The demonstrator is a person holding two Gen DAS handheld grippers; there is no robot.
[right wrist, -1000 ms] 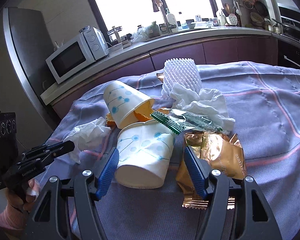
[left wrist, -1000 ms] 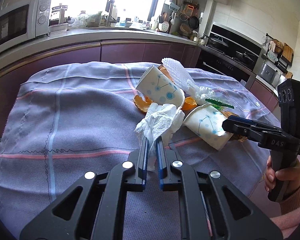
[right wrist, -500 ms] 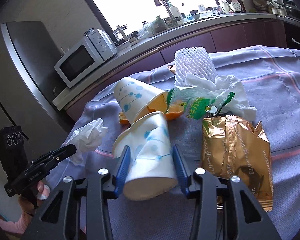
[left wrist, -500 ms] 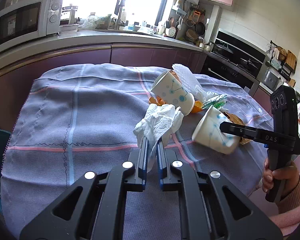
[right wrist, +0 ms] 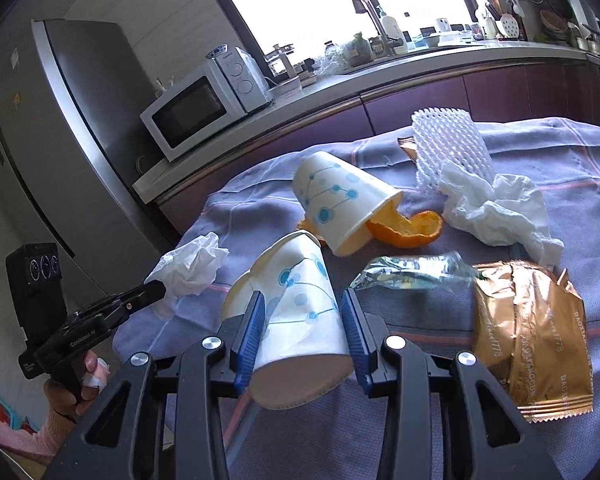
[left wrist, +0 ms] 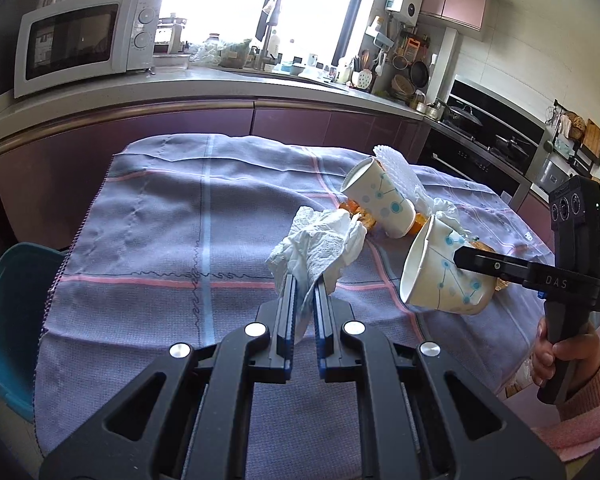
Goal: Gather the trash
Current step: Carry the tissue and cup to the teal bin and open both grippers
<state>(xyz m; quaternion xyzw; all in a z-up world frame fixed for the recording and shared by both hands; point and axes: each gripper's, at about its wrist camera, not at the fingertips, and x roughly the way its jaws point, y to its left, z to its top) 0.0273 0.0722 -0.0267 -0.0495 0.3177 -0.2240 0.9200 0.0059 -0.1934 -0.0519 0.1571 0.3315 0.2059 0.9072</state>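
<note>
Your crumpled white tissue (left wrist: 320,246) hangs pinched at left; your blue-dotted paper cup (right wrist: 296,312) tilts clear of the cloth — its twin (right wrist: 340,200) lies tipped over orange peel (right wrist: 408,228) beyond.

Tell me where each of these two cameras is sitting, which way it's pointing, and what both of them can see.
Left wrist: rides the left gripper, faces across the clothed table to the counter; shows its fingers shut on a crumpled tissue, plus the other hand.
Right wrist: rides the right gripper, faces the fridge; fingers clamp a paper cup; left hand shows.
Shared: tissue, held cup, lying cup, microwave.
</note>
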